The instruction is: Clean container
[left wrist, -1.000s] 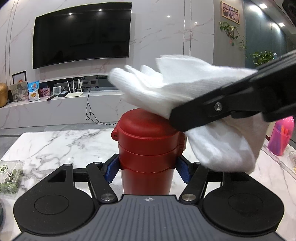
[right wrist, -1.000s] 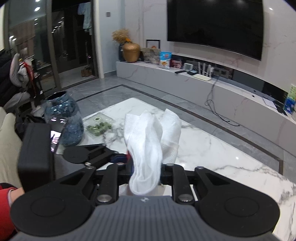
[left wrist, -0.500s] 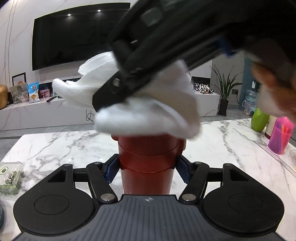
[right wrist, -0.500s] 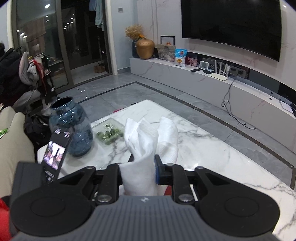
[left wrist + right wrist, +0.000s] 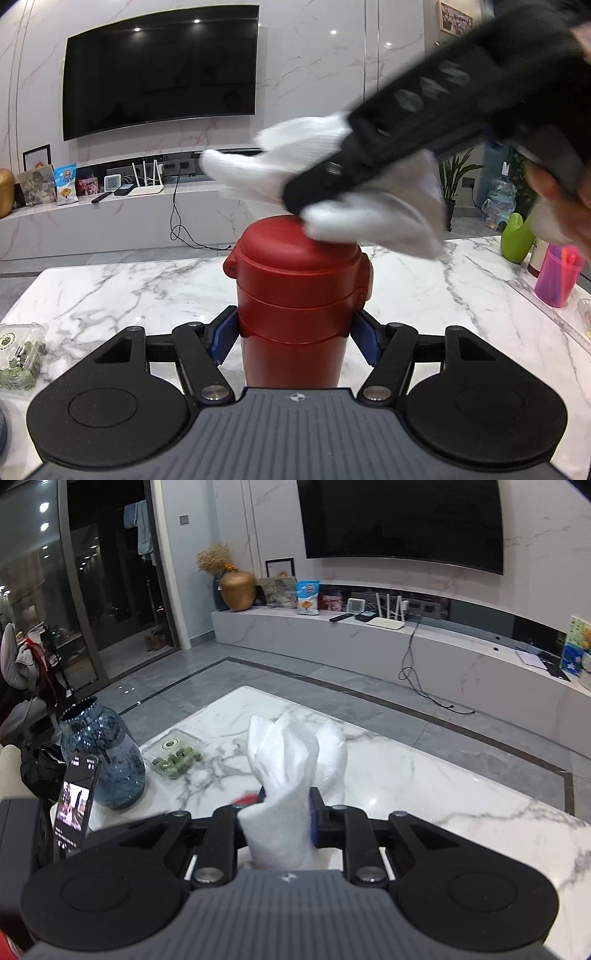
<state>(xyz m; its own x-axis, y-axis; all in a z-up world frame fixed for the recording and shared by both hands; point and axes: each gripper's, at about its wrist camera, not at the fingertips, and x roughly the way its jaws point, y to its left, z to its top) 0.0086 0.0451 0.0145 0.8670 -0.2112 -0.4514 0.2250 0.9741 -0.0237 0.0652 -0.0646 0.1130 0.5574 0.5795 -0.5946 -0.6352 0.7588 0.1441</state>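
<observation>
Standing upright on the white marble table, clamped at its sides by the blue pads of the left hand-held gripper: a red container with a domed lid, just below the lid seam. Pinching a white cloth between nearly closed jaws: the right hand-held gripper, with folds of cloth sticking up past the fingers. Seen from the left wrist, reaching in from the upper right, blurred, with the cloth bunched under and around its black fingers and lying against the right side of the lid top. Fingers of a person's hand visible at the right edge, behind that tool. A sliver of red peeking out just left of the cloth in the right wrist view.

Elsewhere on the table: a clear clamshell box of green pieces near the left edge, a blue glass vase beside it, a phone with a lit screen propped in front of the vase. Toward the right side: a pink cup holding coloured sticks, and a green watering can behind it. Beyond the table: a grey tiled floor, a low marble shelf carrying a router, a snack bag and a gold vase, and above it a large dark wall-mounted television.
</observation>
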